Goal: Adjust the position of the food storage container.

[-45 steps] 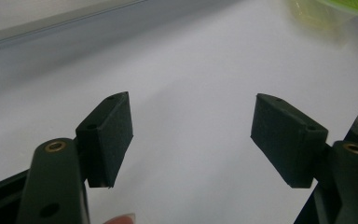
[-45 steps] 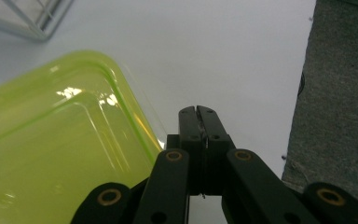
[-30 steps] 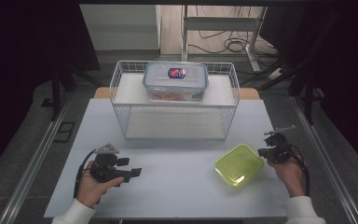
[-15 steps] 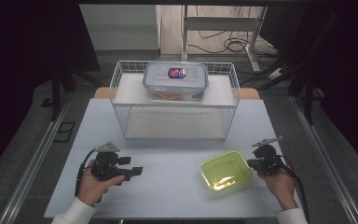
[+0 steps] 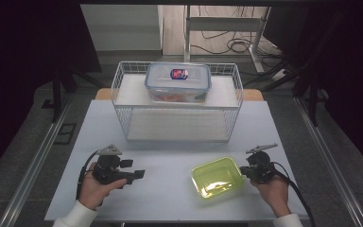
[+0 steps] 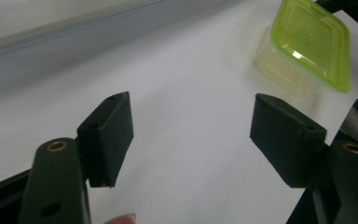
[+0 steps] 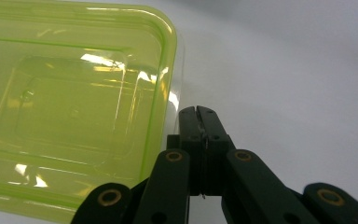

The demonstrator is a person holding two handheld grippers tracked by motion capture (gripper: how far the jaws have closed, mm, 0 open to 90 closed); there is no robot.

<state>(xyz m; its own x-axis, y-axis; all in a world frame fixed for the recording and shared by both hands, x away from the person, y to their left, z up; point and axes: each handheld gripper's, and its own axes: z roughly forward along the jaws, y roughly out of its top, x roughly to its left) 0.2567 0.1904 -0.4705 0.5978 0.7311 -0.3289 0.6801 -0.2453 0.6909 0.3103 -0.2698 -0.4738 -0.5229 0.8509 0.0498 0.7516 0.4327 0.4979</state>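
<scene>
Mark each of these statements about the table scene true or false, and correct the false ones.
1. The green container lies on the table in front of the wire basket. True.
2. The left gripper has its fingers clamped on the green container. False: they stand apart over bare table, with nothing between them.
3. The right gripper has its fingers pressed together beside the green container's rim. True.
4. The clear lidded box sits on the table next to the left hand. False: it rests on top of the wire basket, at the far side.
5. The green container is stacked inside the basket. False: it is outside, near the right gripper.
</scene>
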